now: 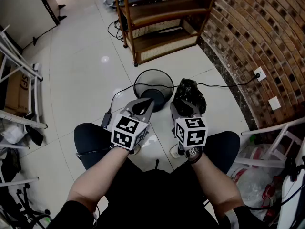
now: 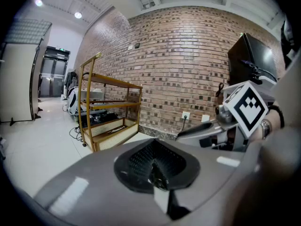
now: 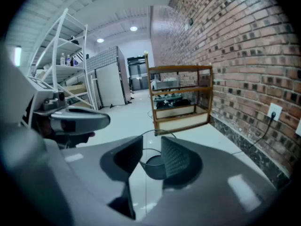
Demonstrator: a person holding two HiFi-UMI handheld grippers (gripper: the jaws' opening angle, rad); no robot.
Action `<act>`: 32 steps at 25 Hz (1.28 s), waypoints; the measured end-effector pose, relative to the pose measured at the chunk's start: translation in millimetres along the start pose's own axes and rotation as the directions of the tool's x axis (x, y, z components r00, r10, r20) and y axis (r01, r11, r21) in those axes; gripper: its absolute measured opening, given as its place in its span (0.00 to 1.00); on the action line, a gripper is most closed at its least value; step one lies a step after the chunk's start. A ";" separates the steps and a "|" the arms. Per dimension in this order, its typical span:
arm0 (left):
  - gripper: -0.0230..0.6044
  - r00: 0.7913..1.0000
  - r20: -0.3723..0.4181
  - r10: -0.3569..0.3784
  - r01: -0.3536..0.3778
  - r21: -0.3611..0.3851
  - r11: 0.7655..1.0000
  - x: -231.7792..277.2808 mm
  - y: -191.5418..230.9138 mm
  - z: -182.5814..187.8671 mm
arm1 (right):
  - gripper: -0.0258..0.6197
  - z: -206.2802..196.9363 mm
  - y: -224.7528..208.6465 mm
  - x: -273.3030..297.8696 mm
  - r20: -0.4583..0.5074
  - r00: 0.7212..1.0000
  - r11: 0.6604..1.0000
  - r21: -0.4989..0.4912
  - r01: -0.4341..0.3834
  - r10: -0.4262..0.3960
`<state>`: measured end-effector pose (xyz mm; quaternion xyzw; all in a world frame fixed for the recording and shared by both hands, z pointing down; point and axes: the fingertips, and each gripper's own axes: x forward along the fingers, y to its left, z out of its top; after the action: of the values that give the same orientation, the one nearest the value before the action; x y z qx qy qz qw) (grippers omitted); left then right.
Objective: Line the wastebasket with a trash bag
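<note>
A black wire-mesh wastebasket [image 1: 153, 86] stands empty on the pale tiled floor in front of my knees. A crumpled black trash bag [image 1: 190, 93] lies on the floor just to its right. My left gripper [image 1: 144, 106] hovers over the near rim of the basket, and its jaws are shut with nothing between them [image 2: 157, 173]. My right gripper [image 1: 182, 109] hangs near the bag's close edge, its jaws a little apart and empty [image 3: 151, 154]. Through that gap in the right gripper view I see the wastebasket [image 3: 153, 165]. Neither gripper touches the bag.
A wooden shelf unit [image 1: 162, 20] stands behind the basket, against a brick wall [image 1: 257, 37] on the right. A black cable [image 1: 119, 92] runs over the floor past the basket. White racks [image 1: 19, 75] stand at left, and a white frame with plastic bags [image 1: 259, 173] at right.
</note>
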<state>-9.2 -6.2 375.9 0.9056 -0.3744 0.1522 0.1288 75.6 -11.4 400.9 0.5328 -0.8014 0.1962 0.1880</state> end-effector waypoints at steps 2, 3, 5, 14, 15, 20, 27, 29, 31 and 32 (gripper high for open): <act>0.04 1.000 -0.004 0.002 -0.002 0.010 1.000 7.3 3.1 0.0 | 0.25 -10.9 -15.2 7.1 -0.031 0.999 0.999 0.013 0.044 -0.044; 0.04 1.000 -0.006 0.003 -0.003 0.017 1.000 11.5 4.5 0.4 | 0.29 -16.1 -22.6 10.8 -0.046 0.997 0.998 0.019 0.066 -0.065; 0.04 1.000 -0.010 0.000 0.000 0.036 0.999 21.7 6.6 2.0 | 0.32 -26.5 -36.6 18.0 -0.080 0.991 0.994 0.031 0.107 -0.104; 0.04 0.998 -0.061 -0.008 0.016 0.122 0.992 73.8 18.3 4.8 | 0.42 -75.6 -88.4 59.7 -0.245 0.937 0.964 0.028 0.263 -0.248; 0.04 0.998 -0.062 -0.010 0.018 0.131 0.991 78.7 19.6 5.1 | 0.43 -82.6 -93.0 66.0 -0.266 0.929 0.961 0.026 0.275 -0.258; 0.04 0.996 -0.089 0.000 0.014 0.149 0.989 101.1 32.3 0.6 | 0.46 -116.9 -110.5 94.3 -0.356 0.887 0.949 0.001 0.314 -0.293; 0.04 0.991 -0.134 0.027 -0.009 0.133 0.991 128.7 55.1 -12.3 | 0.48 -151.3 -128.4 133.3 -0.444 0.835 0.940 -0.063 0.334 -0.326; 0.04 0.990 -0.140 0.027 -0.006 0.146 0.989 134.5 58.0 -13.0 | 0.48 -162.5 -134.7 144.3 -0.469 0.817 0.937 -0.076 0.342 -0.336; 0.04 0.989 -0.142 0.028 -0.004 0.160 0.987 139.4 59.6 -13.7 | 0.48 -173.9 -140.8 154.1 -0.492 0.799 0.932 -0.084 0.352 -0.346; 0.04 0.990 -0.141 0.026 -0.003 0.163 0.987 141.5 60.1 -14.3 | 0.48 -179.4 -144.1 158.0 -0.502 0.789 0.929 -0.088 0.360 -0.354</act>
<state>40.3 -132.9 448.9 0.8970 -0.3573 0.2477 0.0800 168.8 -93.5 651.0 0.6045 -0.6065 0.2957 0.4233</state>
